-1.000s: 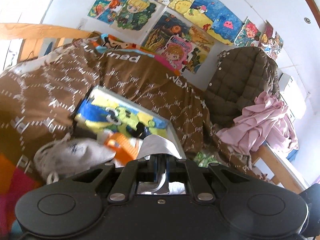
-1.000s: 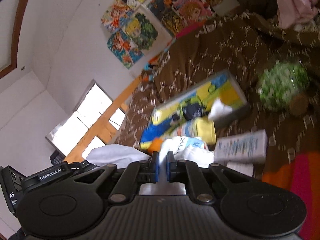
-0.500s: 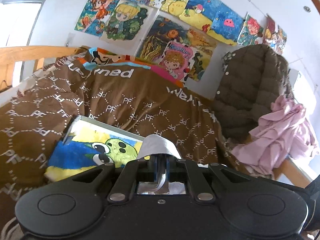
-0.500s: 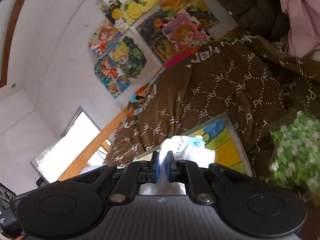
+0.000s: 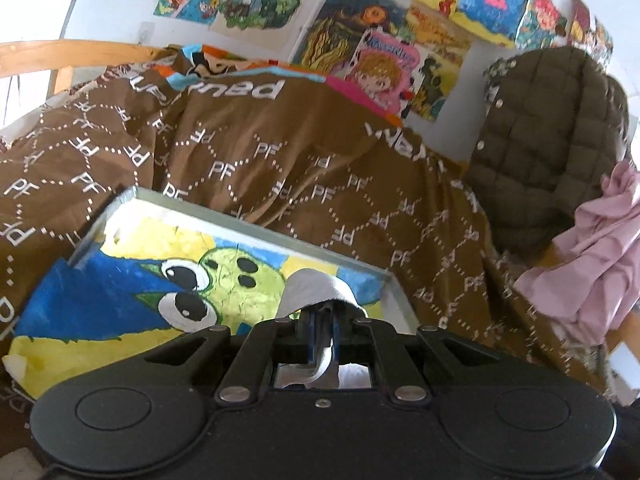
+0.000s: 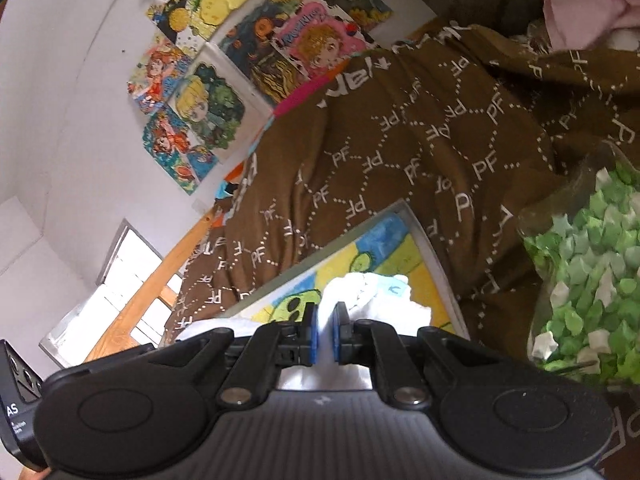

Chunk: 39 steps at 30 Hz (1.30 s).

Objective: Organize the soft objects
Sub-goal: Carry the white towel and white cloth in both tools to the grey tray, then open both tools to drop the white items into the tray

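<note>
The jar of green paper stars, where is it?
In the right wrist view, the jar of green paper stars lies at the right edge on the brown blanket, beside the painted picture.

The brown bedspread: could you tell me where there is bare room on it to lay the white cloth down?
Free: the brown bedspread between the painted tray and the wall posters. The tray's picture is bare too. Crowded: the right side, with the quilted jacket, pink garment and jar of green paper stars. Both grippers hold white cloth.

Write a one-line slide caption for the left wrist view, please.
Left gripper shut on a white cloth above a painted tray on a brown PF-patterned quilt.
</note>
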Each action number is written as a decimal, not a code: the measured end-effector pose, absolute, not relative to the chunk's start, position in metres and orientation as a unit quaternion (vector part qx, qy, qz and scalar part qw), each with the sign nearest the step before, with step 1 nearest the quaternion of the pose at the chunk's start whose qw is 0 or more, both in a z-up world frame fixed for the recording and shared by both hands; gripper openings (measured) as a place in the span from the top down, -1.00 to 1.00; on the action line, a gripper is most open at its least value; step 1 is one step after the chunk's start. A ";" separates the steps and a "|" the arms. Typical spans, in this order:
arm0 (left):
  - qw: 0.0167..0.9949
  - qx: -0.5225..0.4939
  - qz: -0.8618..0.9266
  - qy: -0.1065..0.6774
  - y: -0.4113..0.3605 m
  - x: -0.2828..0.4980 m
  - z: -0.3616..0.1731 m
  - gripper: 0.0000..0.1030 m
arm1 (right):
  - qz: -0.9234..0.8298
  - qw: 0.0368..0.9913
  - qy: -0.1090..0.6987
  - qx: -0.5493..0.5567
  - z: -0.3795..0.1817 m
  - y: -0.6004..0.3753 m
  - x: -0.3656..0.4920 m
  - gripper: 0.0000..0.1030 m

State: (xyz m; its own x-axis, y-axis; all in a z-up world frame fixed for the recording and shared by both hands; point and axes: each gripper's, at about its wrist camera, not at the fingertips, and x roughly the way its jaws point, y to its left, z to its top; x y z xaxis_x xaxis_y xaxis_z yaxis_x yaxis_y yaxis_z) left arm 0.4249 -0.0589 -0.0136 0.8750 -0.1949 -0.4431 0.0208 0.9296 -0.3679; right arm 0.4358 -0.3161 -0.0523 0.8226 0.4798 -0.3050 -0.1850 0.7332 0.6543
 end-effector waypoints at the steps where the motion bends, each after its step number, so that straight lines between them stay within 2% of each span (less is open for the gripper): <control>1: 0.951 -0.175 -0.055 0.247 -0.059 0.427 -0.017 0.85 | 0.183 0.901 0.236 0.314 -0.053 -0.316 0.437 0.84; 17: 0.936 -0.151 -0.041 0.316 -0.060 0.437 -0.046 0.83 | 0.166 0.900 0.286 0.284 -0.065 -0.304 0.446 0.81; 23: 0.932 -0.143 -0.039 0.331 -0.060 0.433 -0.048 0.79 | 0.159 0.899 0.300 0.278 -0.065 -0.305 0.447 0.65; 31: 0.929 -0.146 -0.032 0.338 -0.061 0.421 -0.046 0.47 | 0.151 0.902 0.309 0.260 -0.057 -0.306 0.442 0.37; 39: 0.936 -0.147 -0.025 0.319 -0.060 0.401 -0.032 -0.02 | 0.154 0.917 0.291 0.226 -0.036 -0.306 0.424 -0.16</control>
